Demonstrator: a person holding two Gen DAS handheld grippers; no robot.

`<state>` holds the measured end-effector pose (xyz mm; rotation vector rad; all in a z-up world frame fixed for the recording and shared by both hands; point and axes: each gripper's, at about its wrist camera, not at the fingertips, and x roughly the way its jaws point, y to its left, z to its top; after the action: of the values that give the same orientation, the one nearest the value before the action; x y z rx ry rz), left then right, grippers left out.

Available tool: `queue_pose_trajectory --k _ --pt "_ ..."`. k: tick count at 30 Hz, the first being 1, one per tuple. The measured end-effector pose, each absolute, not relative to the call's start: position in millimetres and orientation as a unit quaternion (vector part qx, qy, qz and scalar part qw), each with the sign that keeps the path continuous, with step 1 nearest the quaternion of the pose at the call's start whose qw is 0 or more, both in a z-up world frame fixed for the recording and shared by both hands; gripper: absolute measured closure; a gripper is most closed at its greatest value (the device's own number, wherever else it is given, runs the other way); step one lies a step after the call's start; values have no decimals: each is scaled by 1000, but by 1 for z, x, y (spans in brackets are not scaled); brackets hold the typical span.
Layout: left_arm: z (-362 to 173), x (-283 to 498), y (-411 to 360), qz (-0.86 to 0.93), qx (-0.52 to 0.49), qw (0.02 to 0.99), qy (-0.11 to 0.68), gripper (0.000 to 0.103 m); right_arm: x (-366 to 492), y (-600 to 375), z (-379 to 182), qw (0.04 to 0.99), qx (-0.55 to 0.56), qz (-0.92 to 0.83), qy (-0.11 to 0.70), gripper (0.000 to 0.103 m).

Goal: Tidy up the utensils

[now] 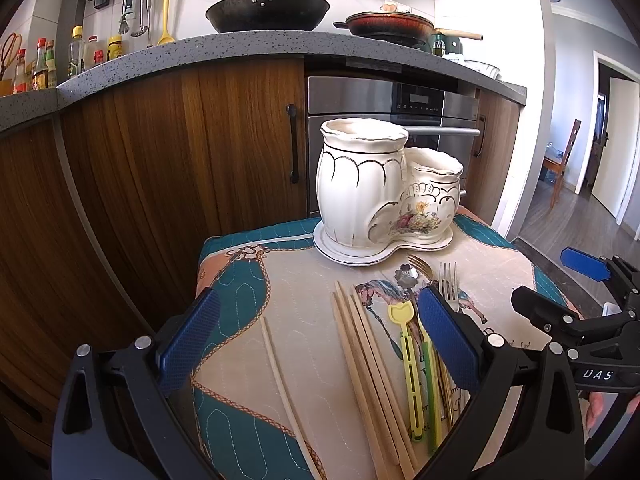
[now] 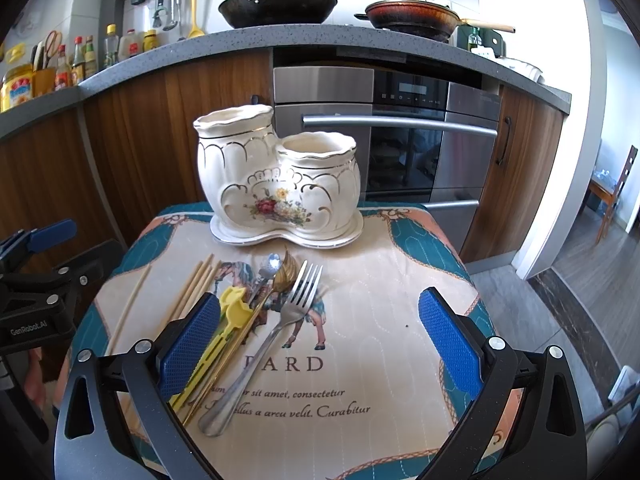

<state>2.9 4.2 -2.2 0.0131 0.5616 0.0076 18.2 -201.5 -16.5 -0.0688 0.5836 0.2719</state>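
Left hand-held gripper (image 1: 320, 344) jaws wide apart, holding nothing, over chopsticks (image 1: 368, 364). Right hand-held gripper (image 2: 320, 344) jaws wide apart, holding nothing; fork (image 2: 276, 332) between fingers, yellow utensil (image 2: 224, 328) and gold spoon (image 2: 276, 280) by its left finger. Ceramic holder (image 2: 276, 184) ahead on table (image 2: 380, 288), both cups vacant.

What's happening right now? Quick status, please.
Left gripper open, right gripper open, both empty. Chopsticks, fork, spoons flat on cloth. Holder empty, nothing blocking.
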Motion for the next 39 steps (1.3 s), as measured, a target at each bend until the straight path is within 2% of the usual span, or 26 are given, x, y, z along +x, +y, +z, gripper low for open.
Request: queue_pose_trajectory --k 39 --pt "-9 9 14 -5 11 960 280 5 29 -206 -30 934 -18 175 310 4"
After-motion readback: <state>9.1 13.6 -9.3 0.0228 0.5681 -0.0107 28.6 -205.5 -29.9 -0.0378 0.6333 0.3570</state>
